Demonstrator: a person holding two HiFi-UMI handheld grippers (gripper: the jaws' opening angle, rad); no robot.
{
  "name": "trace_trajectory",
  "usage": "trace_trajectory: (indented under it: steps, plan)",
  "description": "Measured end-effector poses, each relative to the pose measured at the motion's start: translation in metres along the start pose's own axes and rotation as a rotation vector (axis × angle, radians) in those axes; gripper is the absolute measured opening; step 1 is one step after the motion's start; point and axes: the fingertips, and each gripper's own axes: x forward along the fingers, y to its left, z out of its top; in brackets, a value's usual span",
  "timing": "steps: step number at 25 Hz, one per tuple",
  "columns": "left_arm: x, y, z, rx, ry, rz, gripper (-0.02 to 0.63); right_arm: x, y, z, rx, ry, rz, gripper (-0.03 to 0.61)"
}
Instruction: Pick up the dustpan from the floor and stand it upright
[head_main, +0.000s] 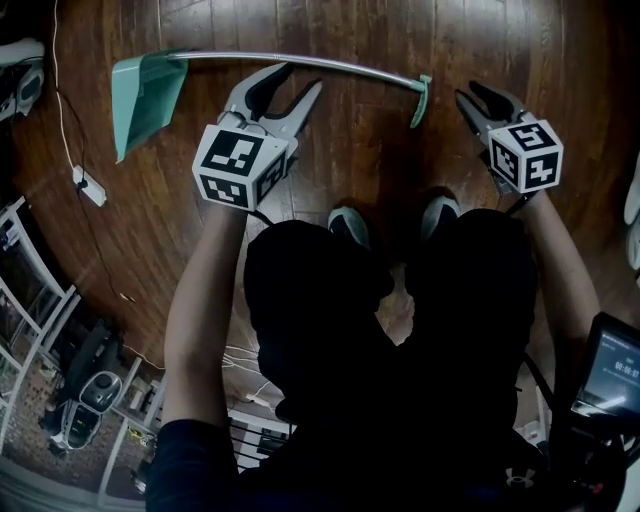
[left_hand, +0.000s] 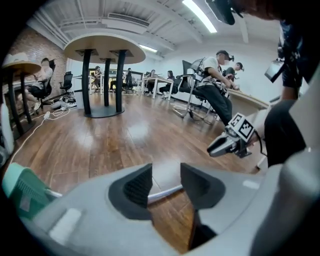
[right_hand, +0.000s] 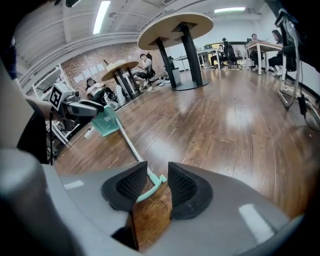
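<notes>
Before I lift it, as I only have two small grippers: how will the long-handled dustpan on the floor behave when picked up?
Probably light: thin plastic pan, slim metal pole. Likely pan-heavy, so a grip at the teal handle end may let the pan sag or swing. The smooth round pole could twist or slip between jaws.

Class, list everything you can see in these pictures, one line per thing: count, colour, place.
floor: one, brown wood, under everything
dustpan: one, teal with silver pole, lying flat on floor
power strip: one, white, on floor beside the pan
round tables: two, tan tops, far across room
seated people: several, at background desks
shoes: two, pale, below the pole
left claw: one, grey, open, near pole's middle
right claw: one, grey, open, at teal grip end
</notes>
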Motion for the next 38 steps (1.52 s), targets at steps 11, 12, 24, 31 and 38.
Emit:
trace_trajectory:
  steps: [11,12,24,31,38]
  plan:
    - [0.033,-0.004,-0.040,0.060,0.049,-0.087,0.178,0.077,0.021,-0.066,0.026,0.163,0.079,0.212]
    - [0.034,-0.004,-0.043,0.071,0.051,-0.088,0.178,0.085,0.023,-0.076,0.041,0.185,0.086,0.217]
    - [0.032,-0.003,-0.049,0.109,0.090,-0.094,0.176,0.108,0.015,-0.108,0.282,0.287,-0.024,0.227]
    - [0.027,0.008,-0.049,0.096,0.079,-0.080,0.172,0.116,0.020,-0.119,0.331,0.323,-0.039,0.225]
    - [0.033,-0.005,-0.053,0.080,0.052,-0.127,0.172,0.117,0.019,-0.120,0.302,0.342,-0.016,0.127]
